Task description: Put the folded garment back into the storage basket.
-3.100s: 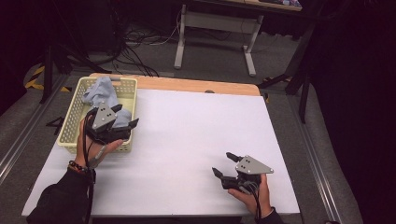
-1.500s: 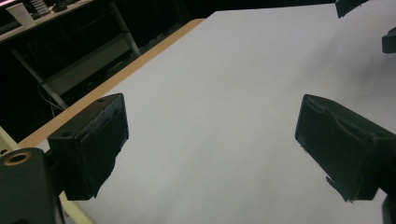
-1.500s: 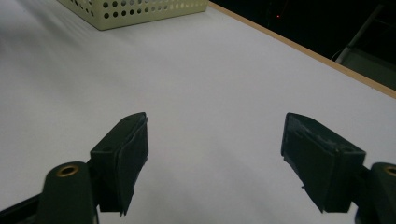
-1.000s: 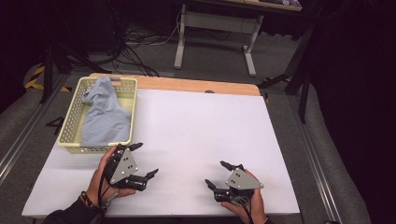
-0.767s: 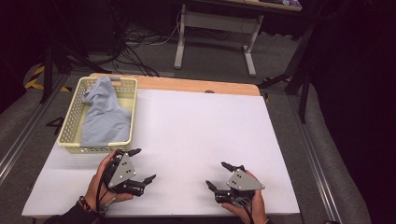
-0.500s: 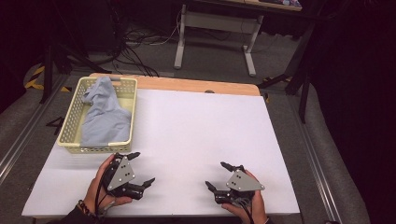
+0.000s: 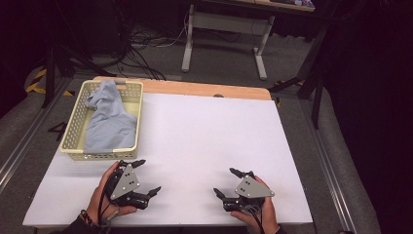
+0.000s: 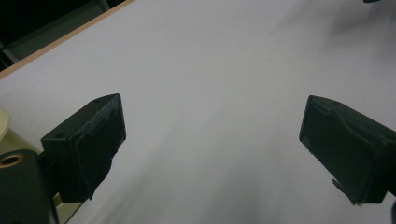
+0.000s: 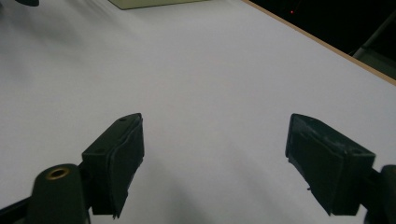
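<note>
Starting at the left, a cream plastic basket [image 7: 76, 141] sits on the bench [image 7: 204, 131] with a light blue cloth [image 7: 109, 122] piled inside, just beyond the left gripper [image 7: 144, 178]. That gripper's fingers [image 8: 88, 144] are spread wide and released, nothing between them but bare white bench top. Well off to its right, the right gripper [image 7: 225, 183] is in the same pose: fingers [image 9: 116, 154] apart, nothing held, low over the bench.
</note>
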The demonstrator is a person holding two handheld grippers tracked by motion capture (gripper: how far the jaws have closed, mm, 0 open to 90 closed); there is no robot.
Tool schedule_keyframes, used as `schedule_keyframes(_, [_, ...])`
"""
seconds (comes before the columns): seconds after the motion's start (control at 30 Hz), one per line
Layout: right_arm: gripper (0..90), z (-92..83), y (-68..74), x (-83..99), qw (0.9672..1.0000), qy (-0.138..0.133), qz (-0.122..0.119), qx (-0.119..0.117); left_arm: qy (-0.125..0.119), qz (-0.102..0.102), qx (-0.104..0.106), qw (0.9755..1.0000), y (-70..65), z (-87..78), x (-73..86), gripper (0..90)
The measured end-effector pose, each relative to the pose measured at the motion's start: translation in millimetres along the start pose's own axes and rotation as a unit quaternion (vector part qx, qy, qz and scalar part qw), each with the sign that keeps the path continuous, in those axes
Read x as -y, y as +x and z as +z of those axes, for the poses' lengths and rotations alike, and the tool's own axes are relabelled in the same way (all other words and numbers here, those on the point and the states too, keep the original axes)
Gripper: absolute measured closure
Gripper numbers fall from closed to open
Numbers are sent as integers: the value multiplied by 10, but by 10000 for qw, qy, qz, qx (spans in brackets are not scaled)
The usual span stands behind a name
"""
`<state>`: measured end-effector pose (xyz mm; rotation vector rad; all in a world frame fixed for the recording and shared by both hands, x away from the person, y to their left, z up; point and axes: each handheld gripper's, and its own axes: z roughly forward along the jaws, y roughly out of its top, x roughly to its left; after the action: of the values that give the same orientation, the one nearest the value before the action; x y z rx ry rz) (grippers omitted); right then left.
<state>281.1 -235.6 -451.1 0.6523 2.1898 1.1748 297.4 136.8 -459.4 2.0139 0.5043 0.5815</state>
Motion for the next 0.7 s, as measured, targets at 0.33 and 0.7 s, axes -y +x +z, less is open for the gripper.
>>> schedule_keyframes(0.33, [201, 40, -40, -6, 10000, 0, 26, -6, 3, -86, -5, 10000, 28, -15, 21, 77])
schedule_keyframes(0.7, [203, 66, -60, -3, 10000, 25, 58, -24, -3, -135, 11, 9999, 12, -33, 23, 82])
